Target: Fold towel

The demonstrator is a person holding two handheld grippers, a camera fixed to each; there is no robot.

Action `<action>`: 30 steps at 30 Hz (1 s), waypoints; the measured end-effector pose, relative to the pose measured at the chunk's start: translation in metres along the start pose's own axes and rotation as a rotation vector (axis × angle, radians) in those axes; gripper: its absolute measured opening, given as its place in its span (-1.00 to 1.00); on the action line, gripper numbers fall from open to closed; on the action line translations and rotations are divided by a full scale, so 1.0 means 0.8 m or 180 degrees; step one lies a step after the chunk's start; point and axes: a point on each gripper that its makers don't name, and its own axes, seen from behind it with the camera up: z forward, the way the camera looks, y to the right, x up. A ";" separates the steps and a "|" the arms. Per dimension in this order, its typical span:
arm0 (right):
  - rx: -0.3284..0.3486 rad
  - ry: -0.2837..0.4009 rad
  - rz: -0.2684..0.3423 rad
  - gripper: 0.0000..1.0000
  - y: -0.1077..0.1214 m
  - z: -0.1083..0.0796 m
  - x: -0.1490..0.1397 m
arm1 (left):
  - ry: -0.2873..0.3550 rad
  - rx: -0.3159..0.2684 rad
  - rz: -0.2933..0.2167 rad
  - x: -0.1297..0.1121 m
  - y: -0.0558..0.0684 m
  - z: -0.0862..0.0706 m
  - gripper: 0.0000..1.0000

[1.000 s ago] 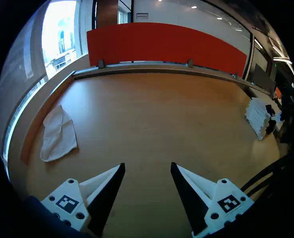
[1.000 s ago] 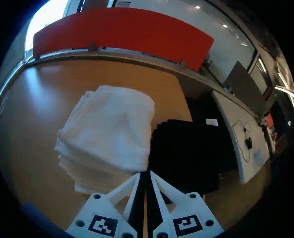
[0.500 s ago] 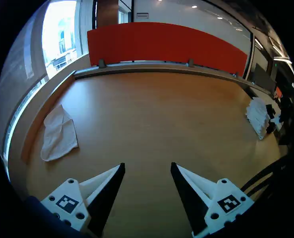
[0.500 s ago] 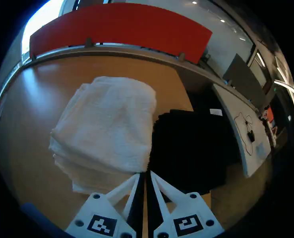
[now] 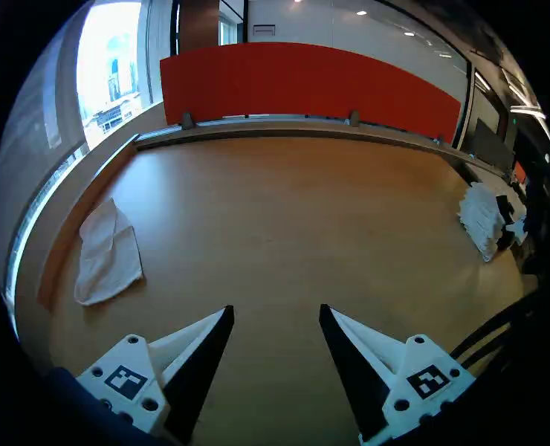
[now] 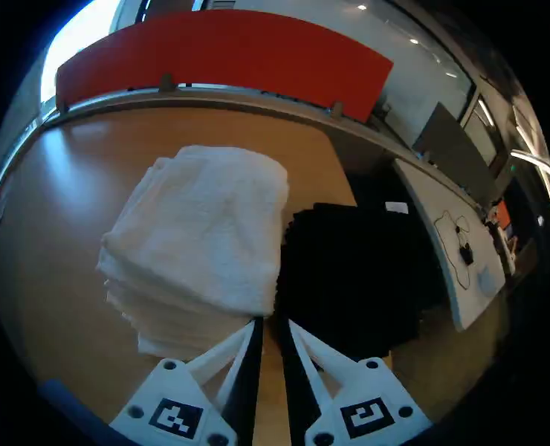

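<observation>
Here, left gripper [image 5: 275,308] jaws gape over table [image 5: 290,208]; right gripper [image 6: 270,322] jaws slightly apart beside towel stack [image 6: 201,230].

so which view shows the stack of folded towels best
The right gripper view: the stack of folded towels sits large and close, its layers showing. The left gripper view has the stack small and far off at the right.

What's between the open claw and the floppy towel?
Only bare wooden table lies between the left gripper and the towel, in the left gripper view.
</observation>
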 end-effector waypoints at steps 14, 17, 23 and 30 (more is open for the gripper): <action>0.0003 0.0148 0.0060 0.34 -0.010 -0.017 0.006 | 0.0025 -0.0018 -0.0004 0.001 -0.003 -0.003 0.69; 0.0037 0.0232 0.0086 0.34 -0.019 -0.025 0.016 | 0.0029 -0.0023 -0.0006 0.001 -0.002 -0.003 0.70; 0.0157 0.0408 0.0089 0.34 -0.045 -0.040 0.044 | 0.0047 -0.0028 -0.0011 0.002 -0.002 -0.004 0.70; 0.0344 0.0542 -0.0020 0.34 -0.091 -0.046 0.072 | 0.0058 -0.0018 -0.0035 0.001 -0.006 -0.007 0.70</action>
